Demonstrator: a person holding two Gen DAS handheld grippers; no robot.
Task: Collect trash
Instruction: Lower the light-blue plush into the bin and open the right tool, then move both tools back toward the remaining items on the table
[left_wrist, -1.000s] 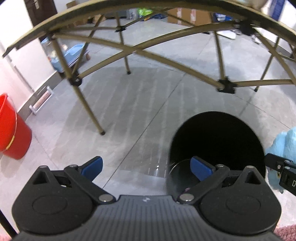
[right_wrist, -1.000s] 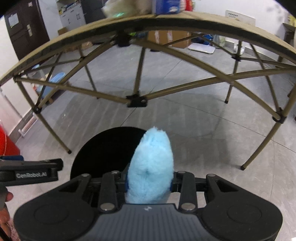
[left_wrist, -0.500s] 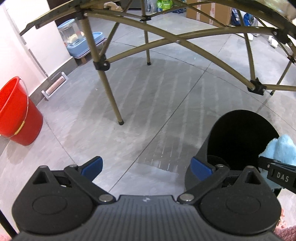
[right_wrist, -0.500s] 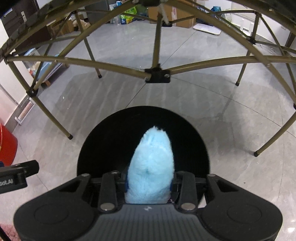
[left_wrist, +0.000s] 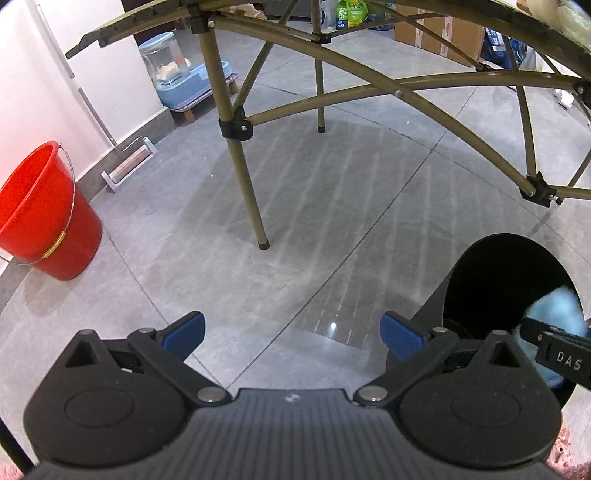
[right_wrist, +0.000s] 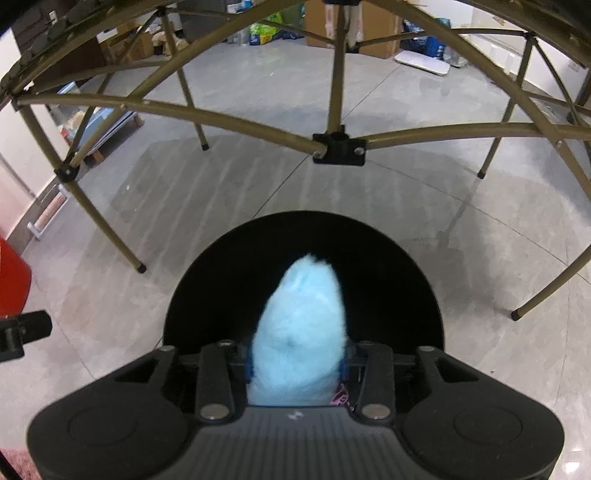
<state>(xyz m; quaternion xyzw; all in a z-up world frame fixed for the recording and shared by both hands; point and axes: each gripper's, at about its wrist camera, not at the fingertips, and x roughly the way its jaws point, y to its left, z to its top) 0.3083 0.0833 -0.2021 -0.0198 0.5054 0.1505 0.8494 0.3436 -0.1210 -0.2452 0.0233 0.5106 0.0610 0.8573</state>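
Note:
A black round bin (right_wrist: 388, 277) stands on the grey tile floor beneath a folding table. My right gripper (right_wrist: 296, 363) hangs over its mouth with a fluffy light-blue thing (right_wrist: 301, 325) between its jaws. The jaws are opening, and the fluff still fills the gap and touches both pads. In the left wrist view the bin (left_wrist: 461, 266) is at the right edge, with the blue thing (left_wrist: 554, 310) and one of the right gripper's fingers (left_wrist: 557, 354) over it. My left gripper (left_wrist: 293, 332) is open and empty, to the left of the bin above bare floor.
Olive metal table legs and cross-braces (left_wrist: 243, 177) arch over the floor close behind the bin. A red bucket (left_wrist: 40, 214) stands by the left wall, a blue container (left_wrist: 184, 85) further back. Cardboard boxes (left_wrist: 439, 33) line the far side.
The right gripper came down over the bin's mouth and its jaws spread a little around the blue thing. The left gripper shifted left, away from the bin.

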